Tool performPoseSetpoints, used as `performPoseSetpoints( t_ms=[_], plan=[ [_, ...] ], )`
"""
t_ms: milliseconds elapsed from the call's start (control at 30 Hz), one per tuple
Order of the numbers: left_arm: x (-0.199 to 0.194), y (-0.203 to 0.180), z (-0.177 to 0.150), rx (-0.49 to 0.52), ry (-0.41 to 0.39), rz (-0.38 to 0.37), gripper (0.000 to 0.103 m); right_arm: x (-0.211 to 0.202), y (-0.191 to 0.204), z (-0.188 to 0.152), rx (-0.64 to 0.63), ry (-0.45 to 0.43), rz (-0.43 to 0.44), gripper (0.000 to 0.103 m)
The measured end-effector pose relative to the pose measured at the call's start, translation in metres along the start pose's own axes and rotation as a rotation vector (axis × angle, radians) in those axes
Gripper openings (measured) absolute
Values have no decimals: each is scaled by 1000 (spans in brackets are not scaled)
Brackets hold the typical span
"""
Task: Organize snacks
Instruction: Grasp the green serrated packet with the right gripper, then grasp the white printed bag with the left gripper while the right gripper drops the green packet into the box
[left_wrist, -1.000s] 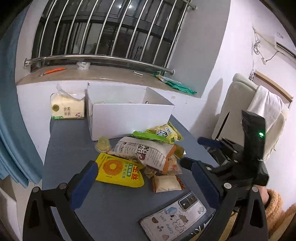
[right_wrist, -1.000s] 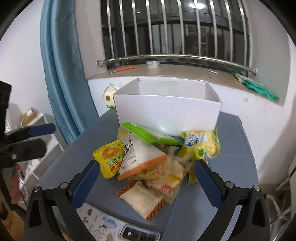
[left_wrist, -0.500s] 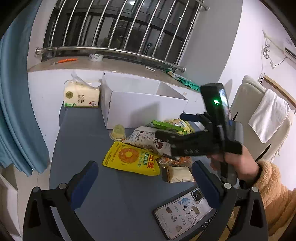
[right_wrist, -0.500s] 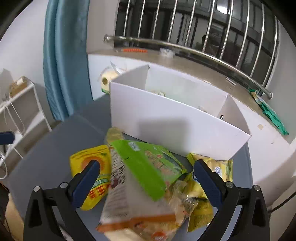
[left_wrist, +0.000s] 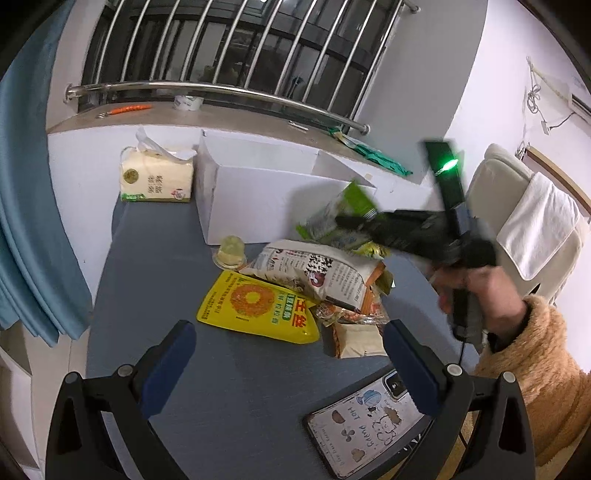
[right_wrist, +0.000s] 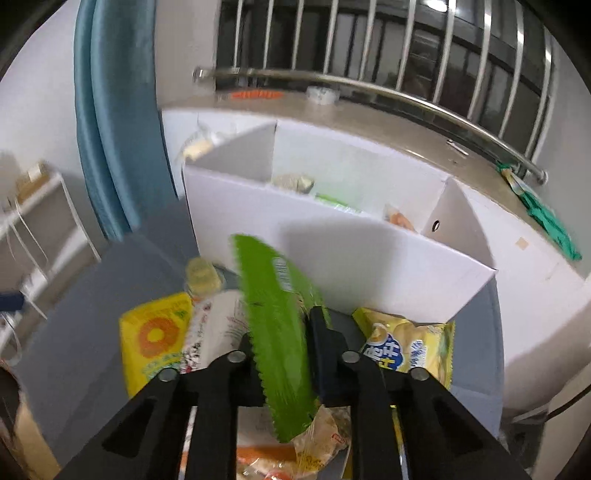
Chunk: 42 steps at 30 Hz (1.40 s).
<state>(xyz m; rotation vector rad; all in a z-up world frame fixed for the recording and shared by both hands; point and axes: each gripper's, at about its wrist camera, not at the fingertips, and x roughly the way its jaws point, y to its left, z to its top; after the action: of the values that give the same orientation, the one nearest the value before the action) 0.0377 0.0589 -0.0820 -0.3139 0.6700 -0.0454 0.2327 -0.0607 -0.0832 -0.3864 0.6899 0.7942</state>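
Right tongs (right_wrist: 282, 354) clench the green snack packet (right_wrist: 275, 325); left tongs (left_wrist: 288, 354) hang released. Lift the packet clear above the white box's (right_wrist: 332, 254) front wall, then release inside.

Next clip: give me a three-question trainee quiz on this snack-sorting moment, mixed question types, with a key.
1. True or false: the right gripper has its jaws shut on the green packet.
2. Multiple choice: the left gripper is (a) open and holding nothing, (b) shut on the yellow pouch, (c) inside the white box.
3. Fill in: the phone lies on the table near the left gripper's ____ finger.

Key: 1 true; 2 a; 3 right.
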Motion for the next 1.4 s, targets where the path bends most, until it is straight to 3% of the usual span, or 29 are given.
performPoseSetpoints(
  t_ms=[100, 200, 300, 400, 667, 800, 900, 967, 1000, 1033, 1067, 1200, 1400],
  plan=[
    [13, -5, 4, -16, 23, -48, 103, -27, -17, -2, 94, -59, 77, 13],
    [35, -6, 13, -94, 66, -114, 103, -62, -29, -8, 149, -151, 130, 13],
    [65, -2, 24, -217, 120, -172, 103, -93, -36, -16, 176, -221, 137, 13],
    [97, 10, 33, -404, 168, -202, 103, -121, -36, -28, 196, -279, 126, 13],
    [152, 10, 49, -664, 282, -49, 103, -163, -45, -50, 212, -356, 102, 13],
    [169, -7, 60, -610, 289, 57, 103, -165, -49, -54, 221, -363, 105, 13],
    [178, -15, 61, -560, 302, 64, 99, -167, -51, -60, 226, -361, 99, 13],
    [183, -21, 59, -523, 318, 79, 70, -168, -54, -63, 235, -364, 107, 13],
    [182, -23, 58, -507, 310, 80, 65, -169, -55, -65, 240, -364, 107, 13],
    [178, -26, 57, -477, 299, 81, 49, -169, -56, -66, 245, -366, 109, 13],
    [175, -29, 57, -453, 287, 83, 41, -169, -57, -67, 251, -366, 114, 13],
    [154, -41, 57, -368, 250, 50, 39, -170, -57, -69, 260, -369, 115, 13],
    [104, -70, 61, -124, 103, 94, 39, -166, -57, -71, 276, -374, 116, 13]
  ],
)
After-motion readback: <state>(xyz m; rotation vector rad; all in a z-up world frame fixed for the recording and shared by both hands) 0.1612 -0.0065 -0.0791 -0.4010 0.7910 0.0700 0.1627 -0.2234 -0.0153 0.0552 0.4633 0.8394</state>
